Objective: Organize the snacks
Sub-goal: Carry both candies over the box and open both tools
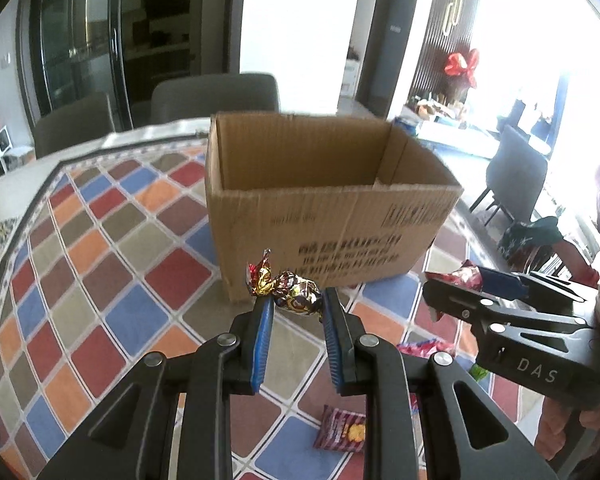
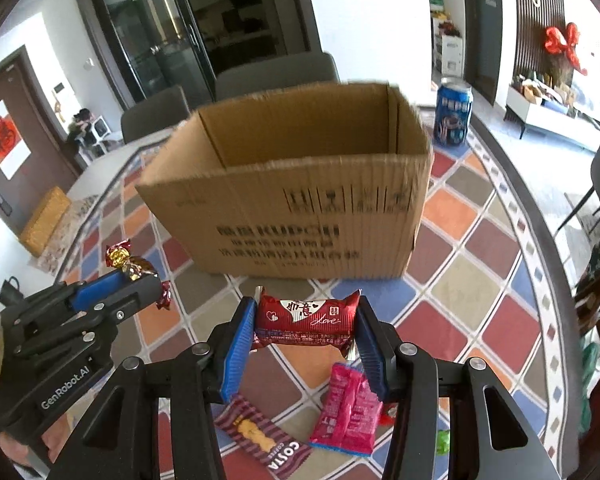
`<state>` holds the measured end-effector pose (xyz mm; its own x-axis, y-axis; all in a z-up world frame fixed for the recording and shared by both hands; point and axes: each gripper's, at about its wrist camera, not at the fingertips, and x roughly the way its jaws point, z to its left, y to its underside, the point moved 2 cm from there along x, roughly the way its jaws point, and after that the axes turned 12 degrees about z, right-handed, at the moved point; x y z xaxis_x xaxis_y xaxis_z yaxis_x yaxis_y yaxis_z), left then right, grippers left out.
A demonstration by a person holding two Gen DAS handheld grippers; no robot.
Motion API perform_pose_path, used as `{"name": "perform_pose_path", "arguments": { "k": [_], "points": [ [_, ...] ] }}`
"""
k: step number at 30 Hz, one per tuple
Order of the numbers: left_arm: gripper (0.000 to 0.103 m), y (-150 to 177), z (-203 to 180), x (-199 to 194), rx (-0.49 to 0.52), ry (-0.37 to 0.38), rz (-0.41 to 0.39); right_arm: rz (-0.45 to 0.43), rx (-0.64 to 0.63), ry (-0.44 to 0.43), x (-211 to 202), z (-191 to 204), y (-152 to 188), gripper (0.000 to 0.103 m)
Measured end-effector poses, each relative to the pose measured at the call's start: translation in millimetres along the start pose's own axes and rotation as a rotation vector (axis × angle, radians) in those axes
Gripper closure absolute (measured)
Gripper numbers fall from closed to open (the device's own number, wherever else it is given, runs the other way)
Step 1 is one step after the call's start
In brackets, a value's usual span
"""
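The right gripper (image 1: pixel 456 292) carries "DAS" on its body; the left gripper (image 2: pixel 156 280) carries "GenRobot.AI". The red snack pack (image 2: pixel 306 318) reads "Love". The striped wrapper (image 2: pixel 260 436) reads "COSTA COFFEE". Print on the cardboard box (image 2: pixel 300 208) is too blurred to read.

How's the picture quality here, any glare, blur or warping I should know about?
Left wrist view: window glare whites out the right side, the box print is smeared, straight lines bow. Right wrist view: evener light, the box rim is blurred, the red snack label stays sharp.
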<state>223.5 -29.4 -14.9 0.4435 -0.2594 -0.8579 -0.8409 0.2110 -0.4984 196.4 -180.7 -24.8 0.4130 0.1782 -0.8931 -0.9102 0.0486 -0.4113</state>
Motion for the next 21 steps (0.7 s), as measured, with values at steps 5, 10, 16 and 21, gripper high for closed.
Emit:
{"name": "perform_pose_path", "arguments": {
  "k": [5, 10, 16, 21],
  "points": [
    [0.078, -12.3, -4.0, -18.0, 0.01, 0.0, -0.051, -0.045, -0.018, -0.009, -18.4, 3.9, -9.3, 0.053],
    [0.078, -26.9, -6.9, -29.6, 0.019, -0.003, -0.086, -0.098, -0.026, -0.014, -34.5, 4.7, -21.6, 0.053],
    [0.078, -42.5, -9.2, -35.9, 0.025, -0.01, -0.115, -0.151, -0.037, -0.009, -47.3, 2.5, -39.5, 0.053],
    [0.078, -51.8, -9.3, -36.3, 0.024, -0.011, -0.126, -0.182, -0.04, -0.004, -52.5, 0.3, -50.4, 0.053]
  ]
}}
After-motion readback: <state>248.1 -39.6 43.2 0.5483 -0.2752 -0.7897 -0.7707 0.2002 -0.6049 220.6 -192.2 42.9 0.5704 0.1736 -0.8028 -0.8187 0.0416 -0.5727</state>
